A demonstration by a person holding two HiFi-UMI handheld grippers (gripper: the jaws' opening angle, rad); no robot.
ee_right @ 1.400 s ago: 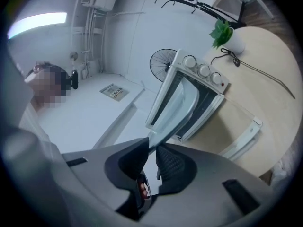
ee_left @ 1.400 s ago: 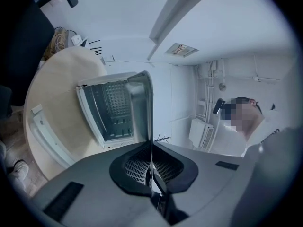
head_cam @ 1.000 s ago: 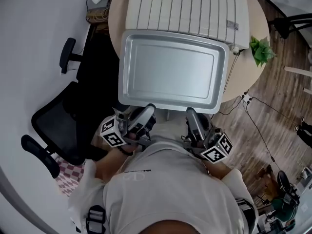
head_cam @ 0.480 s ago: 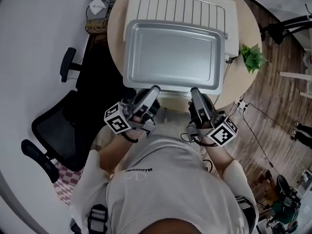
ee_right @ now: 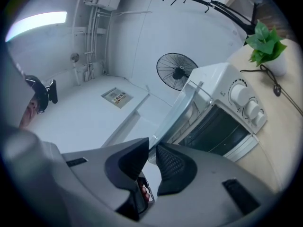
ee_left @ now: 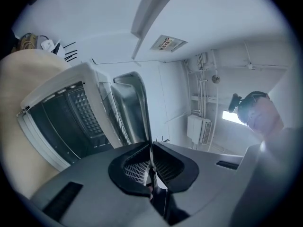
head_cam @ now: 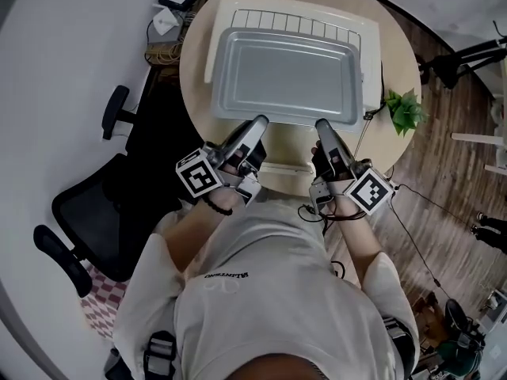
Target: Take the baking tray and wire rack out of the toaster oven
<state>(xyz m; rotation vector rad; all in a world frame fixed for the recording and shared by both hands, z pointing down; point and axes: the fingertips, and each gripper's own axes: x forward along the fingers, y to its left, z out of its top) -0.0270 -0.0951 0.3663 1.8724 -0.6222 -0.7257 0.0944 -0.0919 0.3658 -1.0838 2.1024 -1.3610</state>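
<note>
A silver baking tray (head_cam: 289, 74) is held level above the white toaster oven (head_cam: 230, 10) and covers most of its top. My left gripper (head_cam: 257, 121) is shut on the tray's near rim at the left, and my right gripper (head_cam: 323, 125) is shut on the same rim at the right. In the left gripper view the thin tray edge (ee_left: 135, 108) runs out from between the pads of the gripper (ee_left: 150, 157), beside the dark cavity of the oven (ee_left: 61, 122). In the right gripper view the tray rim (ee_right: 177, 112) sits between the jaws of the gripper (ee_right: 152, 152). No wire rack can be made out.
The oven stands on a round beige table (head_cam: 194, 70) with a small potted plant (head_cam: 404, 109) at its right edge. A black office chair (head_cam: 87, 204) stands to the left. Cables lie on the wooden floor at the right. A standing fan (ee_right: 176, 70) shows beyond the oven.
Both grippers have carried the tray away from me, from in front of the oven to over its top. Both grips on the near rim look unchanged.
</note>
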